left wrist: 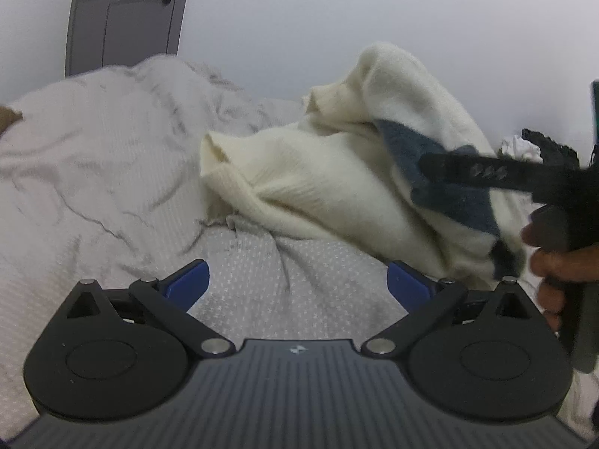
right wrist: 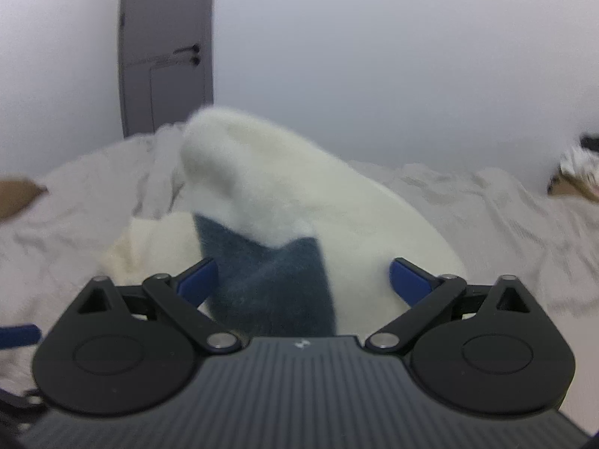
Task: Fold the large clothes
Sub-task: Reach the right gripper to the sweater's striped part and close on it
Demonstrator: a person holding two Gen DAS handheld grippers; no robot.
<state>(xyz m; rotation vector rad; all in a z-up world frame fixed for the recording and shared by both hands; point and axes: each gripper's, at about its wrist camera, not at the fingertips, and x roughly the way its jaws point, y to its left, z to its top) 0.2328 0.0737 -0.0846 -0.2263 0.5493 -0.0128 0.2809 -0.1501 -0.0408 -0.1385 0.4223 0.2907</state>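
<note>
A cream knitted sweater (left wrist: 329, 172) with dark blue patches (left wrist: 408, 149) lies bunched on the bed. One part is raised in a peak. My left gripper (left wrist: 297, 280) is open over bare bedspread just in front of the sweater and touches nothing. In the left wrist view my right gripper (left wrist: 441, 168), held by a hand (left wrist: 554, 262), reaches in from the right against a blue patch. In its own view my right gripper (right wrist: 303, 280) is open, with a blue patch (right wrist: 269, 280) of the sweater (right wrist: 299, 187) lying between its spread fingers and reaching back to the gripper body.
A wrinkled white bedspread (left wrist: 93, 172) covers the bed. Behind it are a white wall and a grey door (left wrist: 127, 15). A small heap of dark and white clothes (left wrist: 539, 147) sits at the far right. A brown object (right wrist: 18, 191) shows at the left edge.
</note>
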